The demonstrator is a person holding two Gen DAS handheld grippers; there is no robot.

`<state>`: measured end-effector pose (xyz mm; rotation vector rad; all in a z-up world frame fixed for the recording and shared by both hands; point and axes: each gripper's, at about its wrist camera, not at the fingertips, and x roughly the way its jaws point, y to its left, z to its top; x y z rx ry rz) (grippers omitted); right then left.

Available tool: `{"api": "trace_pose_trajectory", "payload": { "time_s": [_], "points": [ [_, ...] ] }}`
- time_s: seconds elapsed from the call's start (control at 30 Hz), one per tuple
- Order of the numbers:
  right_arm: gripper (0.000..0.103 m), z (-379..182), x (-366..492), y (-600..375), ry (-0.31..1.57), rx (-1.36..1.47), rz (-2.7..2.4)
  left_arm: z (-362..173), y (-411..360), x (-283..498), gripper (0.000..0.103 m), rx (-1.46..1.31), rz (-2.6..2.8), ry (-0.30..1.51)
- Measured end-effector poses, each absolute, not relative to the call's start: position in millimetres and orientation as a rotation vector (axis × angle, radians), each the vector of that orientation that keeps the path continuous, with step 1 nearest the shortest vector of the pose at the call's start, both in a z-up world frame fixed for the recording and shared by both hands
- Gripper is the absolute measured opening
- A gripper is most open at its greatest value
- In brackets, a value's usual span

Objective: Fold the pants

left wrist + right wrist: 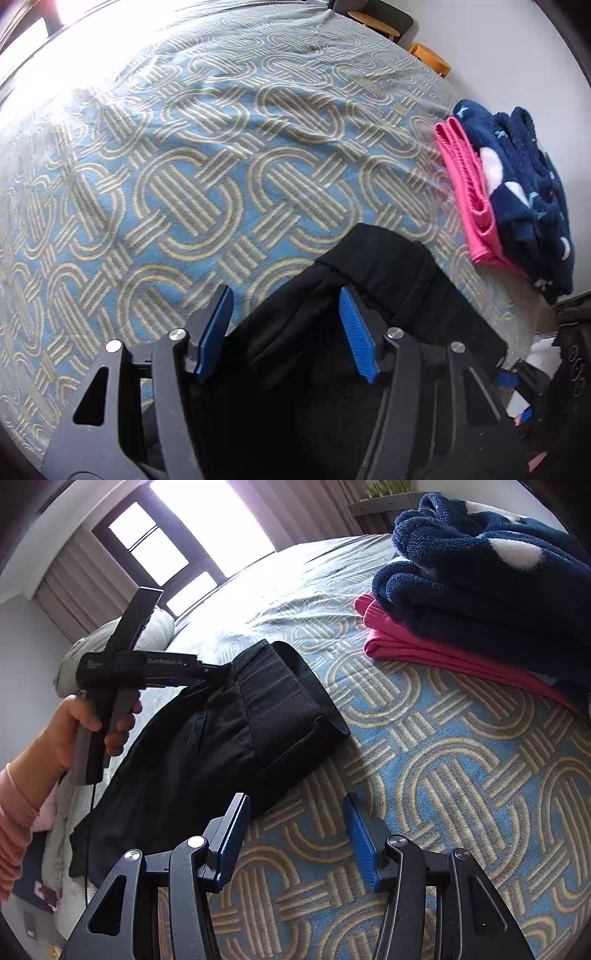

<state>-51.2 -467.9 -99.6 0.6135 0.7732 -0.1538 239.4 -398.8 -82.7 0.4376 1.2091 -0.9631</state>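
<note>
The black pants (pixel 236 738) lie on the patterned bed cover (pixel 461 775), waistband toward the bed's middle, the legs trailing off the near left edge. In the left wrist view the pants (pixel 388 280) lie between and under my left gripper (pixel 284 325), whose blue pads stand wide apart around the fabric without pinching it. The left gripper also shows in the right wrist view (pixel 221 674), its tip at the waistband. My right gripper (pixel 295 830) is open and empty, hovering over the cover just right of the pants.
A folded pile of a pink garment (pixel 443 653) under a navy fleece one (pixel 491 579) sits at the bed's edge; the pile also shows in the left wrist view (pixel 509 192). Wooden stools (pixel 428 55) stand beyond the bed. A window (pixel 177 542) glares at the far side.
</note>
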Motion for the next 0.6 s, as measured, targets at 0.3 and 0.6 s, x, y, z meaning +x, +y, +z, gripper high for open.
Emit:
{"api": "trace_pose_trajectory", "payload": {
  "time_s": [0.3, 0.6],
  "points": [
    [0.058, -100.9, -52.3, -472.5, 0.739, 0.703, -0.075, -73.1, -410.7, 223.8, 0.033, 0.467, -1.110, 1.250],
    [0.061, -101.4, -44.7, -472.8, 0.744, 0.734, -0.096, -93.5, -434.3, 231.4, 0.047, 0.521, -1.026, 1.286]
  ]
}}
